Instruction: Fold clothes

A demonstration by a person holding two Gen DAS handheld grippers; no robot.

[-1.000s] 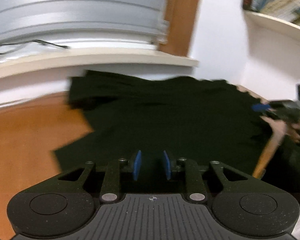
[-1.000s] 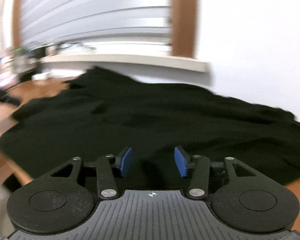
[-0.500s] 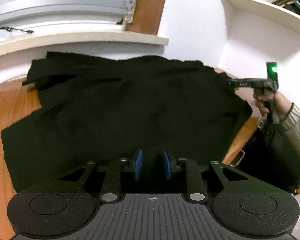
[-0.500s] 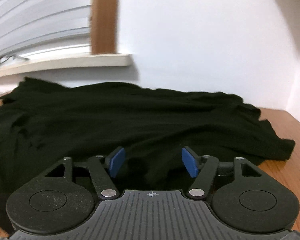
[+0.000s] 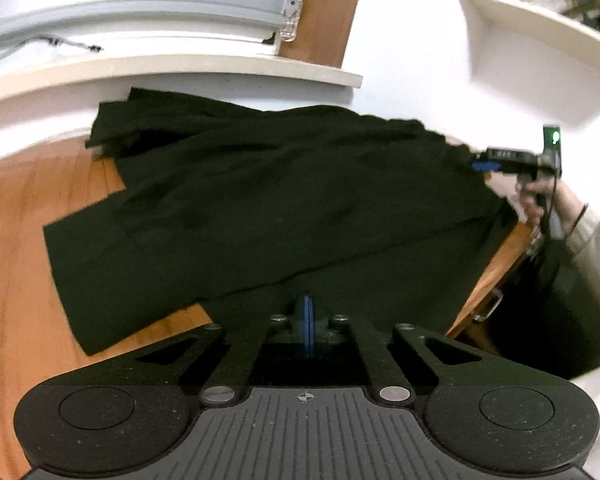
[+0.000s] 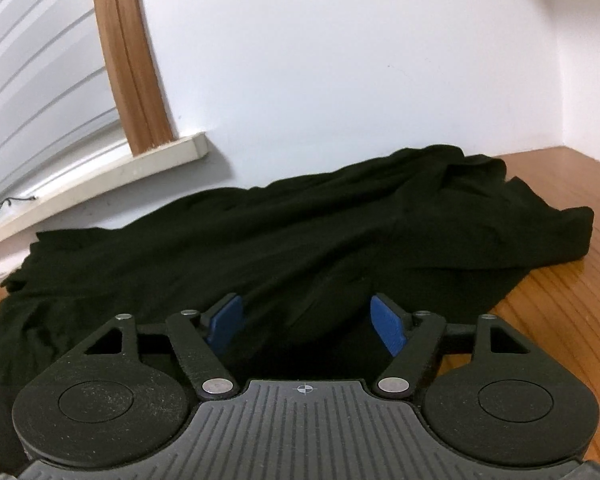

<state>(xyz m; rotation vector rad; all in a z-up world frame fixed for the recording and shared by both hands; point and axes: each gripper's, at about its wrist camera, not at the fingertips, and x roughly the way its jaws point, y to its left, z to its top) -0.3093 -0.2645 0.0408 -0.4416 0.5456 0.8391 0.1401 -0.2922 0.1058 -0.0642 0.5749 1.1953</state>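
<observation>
We have a black garment [image 5: 268, 208] spread across the wooden tabletop [image 5: 16, 240], its far edge lying along the wall under the window sill [image 5: 172, 68], its near part draped over the front edge of the tabletop. In the right wrist view the same cloth [image 6: 300, 232] is bunched toward the right rear corner, with bare wood beyond it

The biggest change is on our left side. A second ago the left gripper [image 5: 307, 326] had its blue pads apart with a gap between them; now they are pressed flat together down at the garment's near hem. We cannot see cloth between them, but we judge they have pinched the hem near the front edge, which would give us the first hold for a fold

Our right gripper [image 6: 306, 322] has gone the other way: its pads stand wider apart than half a second ago, with nothing between them, low over the cloth. In the left view it [image 5: 486, 166] sits at the garment's right end. It looks ready to take a second hold there, not yet taken

Smallest: the garment has shifted in both views as the cameras swung; whether it moved itself we cannot tell
</observation>
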